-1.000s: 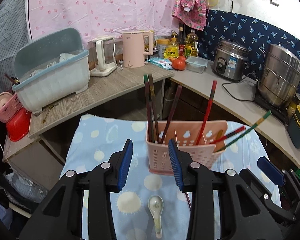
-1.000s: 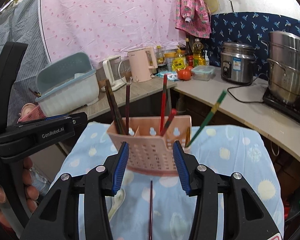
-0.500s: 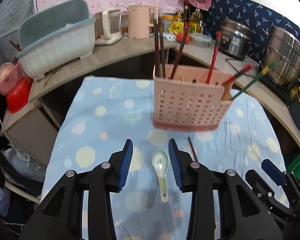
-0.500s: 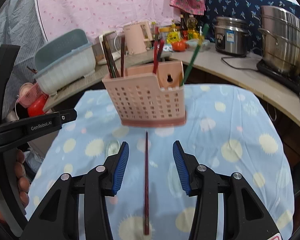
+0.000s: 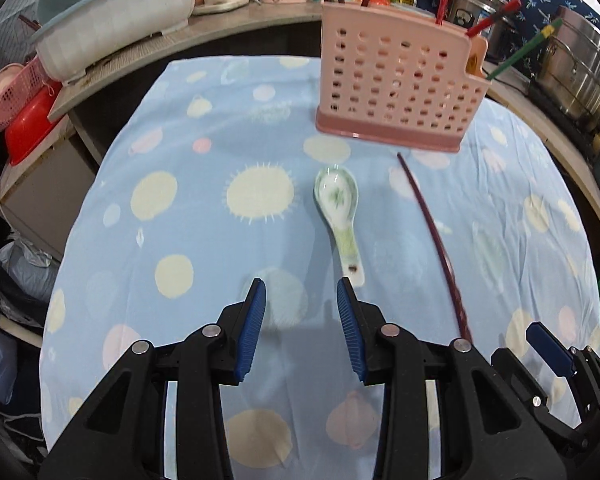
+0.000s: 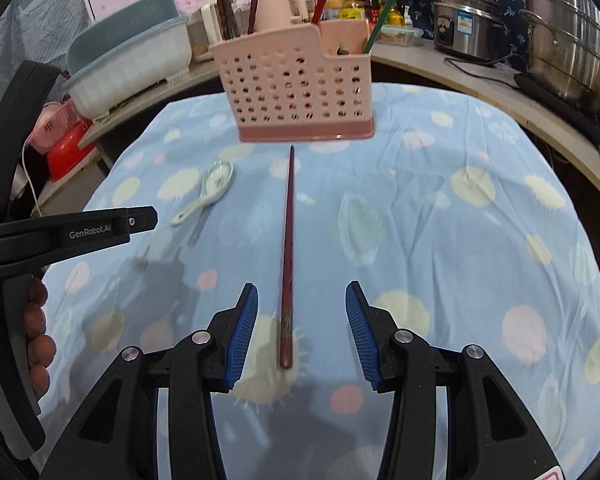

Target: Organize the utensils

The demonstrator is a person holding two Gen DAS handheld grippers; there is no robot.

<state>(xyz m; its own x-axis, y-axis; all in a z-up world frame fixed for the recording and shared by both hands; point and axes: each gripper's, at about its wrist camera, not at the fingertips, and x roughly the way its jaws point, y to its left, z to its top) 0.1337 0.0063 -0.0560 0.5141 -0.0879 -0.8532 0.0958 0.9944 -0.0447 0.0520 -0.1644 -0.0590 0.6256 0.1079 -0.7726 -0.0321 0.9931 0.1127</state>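
A pink perforated utensil holder (image 5: 396,80) (image 6: 296,88) stands on the blue spotted cloth and holds several chopsticks. A white ceramic spoon (image 5: 340,212) (image 6: 208,192) lies in front of it, handle toward me. A dark red chopstick (image 5: 432,232) (image 6: 287,248) lies to its right. My left gripper (image 5: 301,304) is open and empty, just short of the spoon's handle. My right gripper (image 6: 301,312) is open and empty, with its fingers on either side of the chopstick's near end.
The blue cloth (image 5: 204,240) covers a small table. Behind it runs a counter with a grey dish bin (image 5: 112,12), a pink kettle, bottles, a rice cooker (image 6: 468,24) and steel pots (image 6: 568,36). A red basin (image 5: 28,124) sits at the left.
Both grippers have dropped and tilted down toward the cloth. The spoon and the chopstick now lie close ahead of the fingers. The holder has shifted toward the top of both views.
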